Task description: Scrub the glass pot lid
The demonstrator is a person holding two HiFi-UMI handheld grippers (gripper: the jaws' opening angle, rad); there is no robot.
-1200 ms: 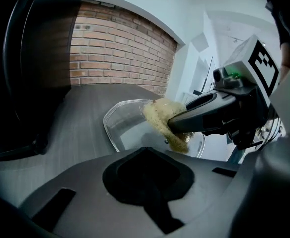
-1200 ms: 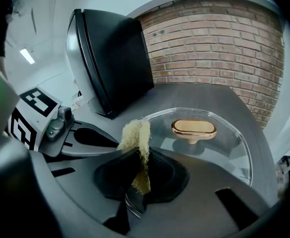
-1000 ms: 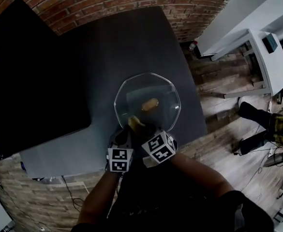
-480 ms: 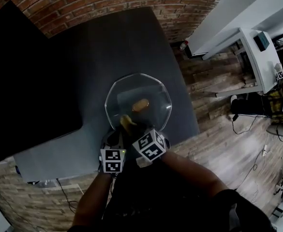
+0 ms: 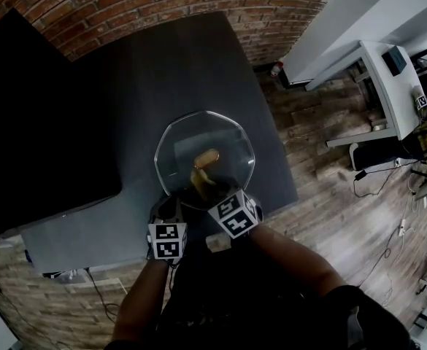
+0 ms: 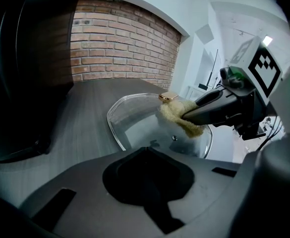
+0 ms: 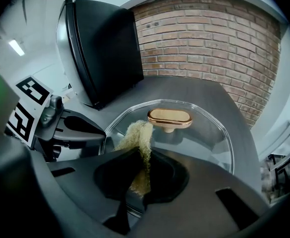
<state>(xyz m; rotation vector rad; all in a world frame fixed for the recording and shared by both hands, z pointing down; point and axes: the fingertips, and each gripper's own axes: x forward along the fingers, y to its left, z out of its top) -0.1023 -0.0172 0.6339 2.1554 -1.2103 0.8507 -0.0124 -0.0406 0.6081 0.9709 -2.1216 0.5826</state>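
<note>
Now | right tongs (image 7: pixel 142 157) clamp scrub pad (image 7: pixel 137 135) on glass pot lid (image 7: pixel 204 133); left tongs (image 6: pixel 144 150) pinch its rim

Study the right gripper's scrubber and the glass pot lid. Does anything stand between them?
Nothing visible does. The right gripper is shut on the yellow scrubber, whose tip appears to rest on the glass pot lid. The gold handle sits just beyond the tip, not between them.

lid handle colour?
Coppery gold lid handle, clearest in the right gripper view.
</note>
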